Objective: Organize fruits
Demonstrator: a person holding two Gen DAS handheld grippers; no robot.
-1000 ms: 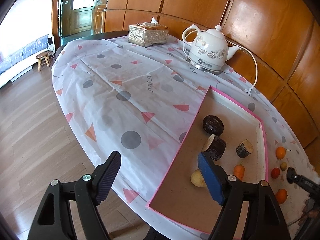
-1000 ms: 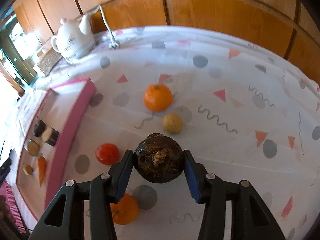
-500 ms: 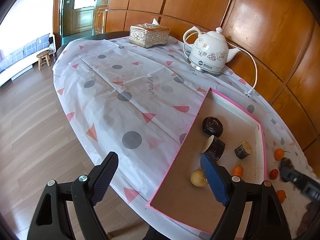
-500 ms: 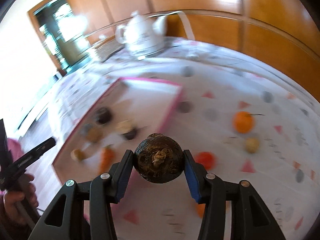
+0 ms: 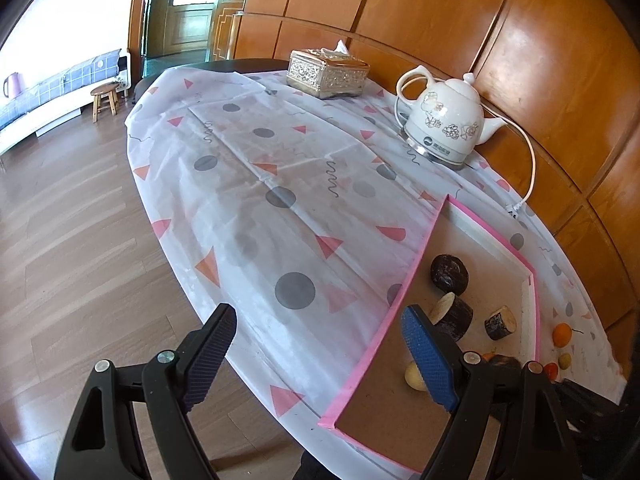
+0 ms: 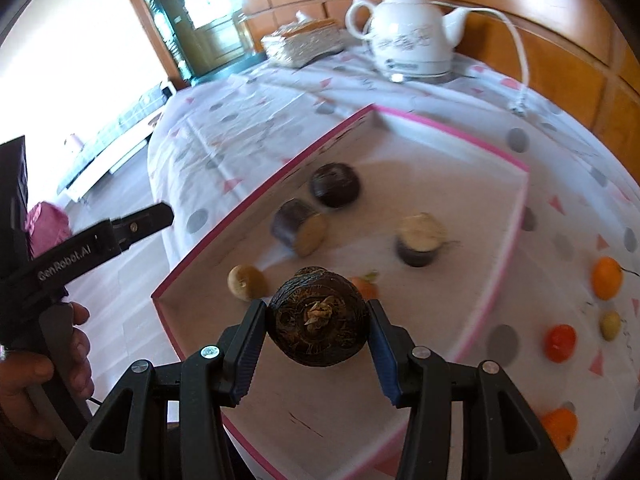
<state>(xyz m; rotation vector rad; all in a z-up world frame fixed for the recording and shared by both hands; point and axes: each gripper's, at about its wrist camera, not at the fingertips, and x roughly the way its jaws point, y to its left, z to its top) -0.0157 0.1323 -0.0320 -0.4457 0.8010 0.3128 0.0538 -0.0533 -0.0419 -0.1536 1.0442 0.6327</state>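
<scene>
My right gripper [image 6: 318,340] is shut on a dark round fruit [image 6: 318,318] and holds it over the near part of the pink-rimmed tray [image 6: 516,220]. In the tray lie dark cut pieces [image 6: 334,184], a pale round fruit [image 6: 246,282] and a carrot [image 6: 366,286]. Oranges [image 6: 606,278], a red fruit [image 6: 560,342] and a small yellow fruit [image 6: 610,324] lie on the cloth right of the tray. My left gripper [image 5: 320,352] is open and empty over the table's near edge, left of the tray [image 5: 376,344]. The dark fruit also shows in the left wrist view [image 5: 504,360].
A white kettle [image 5: 444,124] with a cord [image 5: 532,172] and a tissue box [image 5: 328,70] stand at the far side. The patterned tablecloth [image 5: 280,200] covers the table. Wooden wall panels run behind. Floor lies to the left.
My right gripper has carried the dark fruit from the cloth by the loose fruits leftward to above the tray. My left gripper has shifted slightly and stays open.
</scene>
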